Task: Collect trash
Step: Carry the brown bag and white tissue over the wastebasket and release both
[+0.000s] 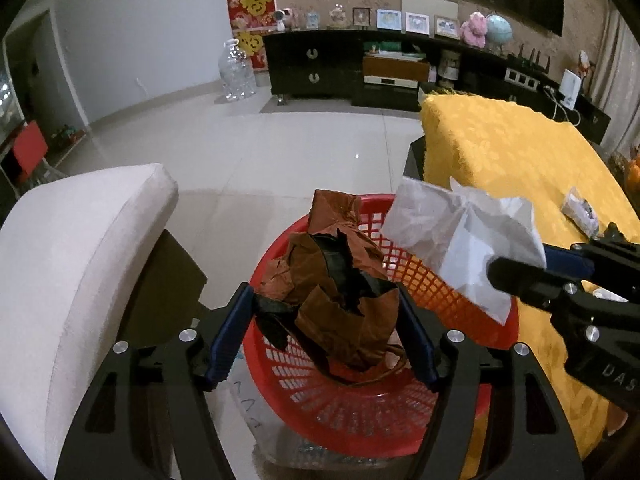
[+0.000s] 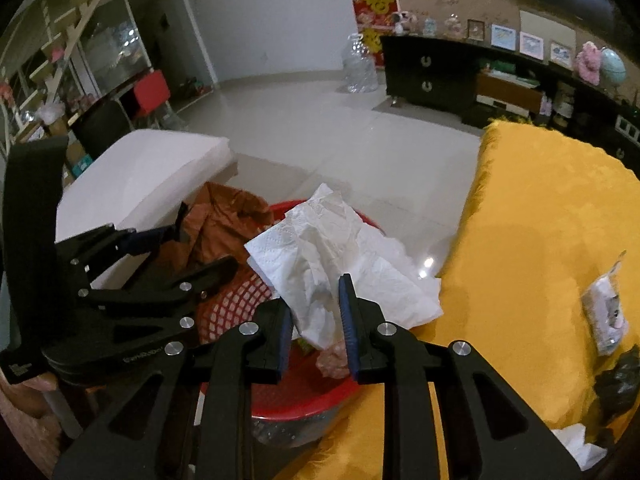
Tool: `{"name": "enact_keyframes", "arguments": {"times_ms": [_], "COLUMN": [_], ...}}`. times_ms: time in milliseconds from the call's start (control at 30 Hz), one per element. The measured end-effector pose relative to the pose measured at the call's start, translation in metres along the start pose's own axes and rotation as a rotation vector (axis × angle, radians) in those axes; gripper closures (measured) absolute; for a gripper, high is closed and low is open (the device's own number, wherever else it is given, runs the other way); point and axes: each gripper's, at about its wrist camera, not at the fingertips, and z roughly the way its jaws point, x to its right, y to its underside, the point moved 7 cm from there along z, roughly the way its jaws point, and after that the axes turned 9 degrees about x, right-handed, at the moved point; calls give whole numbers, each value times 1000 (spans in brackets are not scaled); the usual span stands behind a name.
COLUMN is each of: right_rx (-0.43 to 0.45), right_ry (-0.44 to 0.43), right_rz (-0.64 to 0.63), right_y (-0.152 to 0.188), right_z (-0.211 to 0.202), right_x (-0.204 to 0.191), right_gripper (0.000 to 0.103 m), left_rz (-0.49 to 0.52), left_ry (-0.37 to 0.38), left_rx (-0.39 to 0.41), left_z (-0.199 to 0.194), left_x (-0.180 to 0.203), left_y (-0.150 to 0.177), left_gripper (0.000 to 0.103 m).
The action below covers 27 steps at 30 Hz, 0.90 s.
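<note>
A: Take the red mesh basket (image 1: 420,280) as the landmark. What does the left gripper (image 1: 326,332) have?

B: A crumpled wad of brown paper (image 1: 340,280) with black film through it. The blue pads (image 1: 230,336) stand fairly wide and press on either side of the wad, which hangs right over the basket's mouth, its lower end inside the rim.

A: And the right gripper (image 2: 316,320)?

B: It comes in from the basket's right side. Its jaws are narrow, and between them hangs a white paper tissue (image 2: 336,248), bunched where it passes the pads (image 2: 347,312). A sliver of gap shows beside the tissue, so I cannot tell whether the pads truly pinch it. The tissue spreads out above the basket's right rim.

A: Anything inside the basket?

B: From the right wrist view, a pinkish crumpled scrap (image 2: 334,360) lies low inside it, under the tissue.

A: What is around the basket?

B: To its right, touching or just beside it, a table under a yellow cloth (image 1: 500,152). On the cloth, well away from the basket, lie a small clear wrapper (image 2: 606,312), a black crumpled bag (image 2: 618,384) and another white tissue (image 2: 580,448). To the basket's left stands a white cushioned seat (image 1: 80,248). Beyond it the pale tiled floor (image 1: 280,140) runs to a dark cabinet (image 1: 320,64).
</note>
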Motion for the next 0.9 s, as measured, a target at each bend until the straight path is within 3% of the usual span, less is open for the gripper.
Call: {"name": "enact_keyframes", "arguments": {"times_ms": [167,233,467,733,900], "right_rx": [-20,-17,11,27,45], "right_ry": [-8,-4,1,-42,-19], "right_rz": [21,30,59,91,82], "right_y": [6,6,1,-7,-8], "right_z": [1,-1,-12,-23,-29], "right_x": [-3,-1,12,16,17], "right_gripper": [59,56,53,48,48], "left_rz": [-5,4,14,-35,-90], "left_ry": [12,12,12,-40,-50], "left_rx": [-18,-12,28,85,108], "left_z": [1,-1,-13,-28,-35], "left_x": [0,1,3,-13,-22], "left_y": [4,2,-8,-24,-31], "left_gripper": [33,30,21,20,20]}}
